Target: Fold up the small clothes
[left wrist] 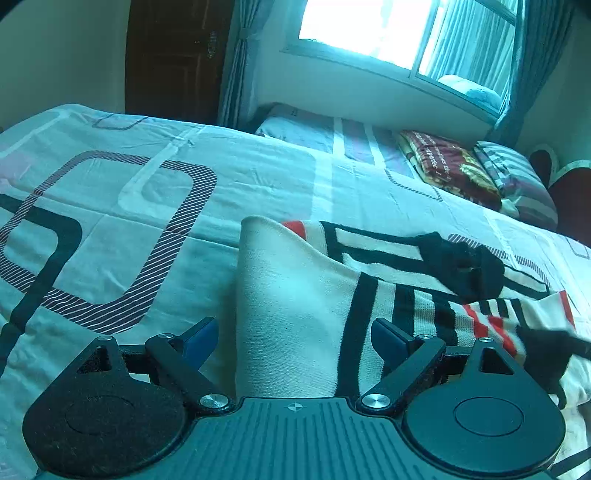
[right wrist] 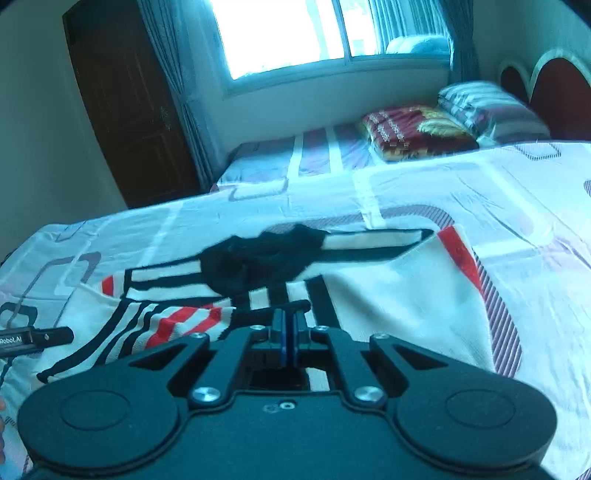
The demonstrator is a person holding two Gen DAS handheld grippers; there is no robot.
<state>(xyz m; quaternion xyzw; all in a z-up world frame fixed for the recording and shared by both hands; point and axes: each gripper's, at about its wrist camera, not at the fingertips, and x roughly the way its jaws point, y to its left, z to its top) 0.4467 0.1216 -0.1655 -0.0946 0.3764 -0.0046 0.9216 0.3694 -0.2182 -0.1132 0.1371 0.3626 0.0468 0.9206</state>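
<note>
While both pairs of my tongs hover low over the bed (left wrist: 155,206), a white sweater (left wrist: 295,295) with black and red stripes lies spread across the patterned bedsheet, and I place everything else from that sweater. Its long axis runs across my view, from a plain cream part on my left to a bunched striped part on my right. A dark crumpled collar (left wrist: 465,266) sits on the sweater's far side, toward the window (left wrist: 369,29) and the pillows (left wrist: 509,173).

On the sweater's near edge, my left tongs (left wrist: 295,343) stand spread wide, one blue-padded finger on each side of the raised cream fold. The pads do not press the cloth; the fold simply rises between them.

Toward the striped end of the sweater, my right tongs (right wrist: 290,325) are pressed together. They appear to pinch a thin black trim (right wrist: 273,308) at the sweater's near edge, though the cloth between the pads is too slim to be sure.

I judge that the next move hangs on this: the cream fold lies straight ahead of the left tongs, already inside their gap, so closing there would give me two grips along the same near edge, ready to carry it away toward the collar.
</note>
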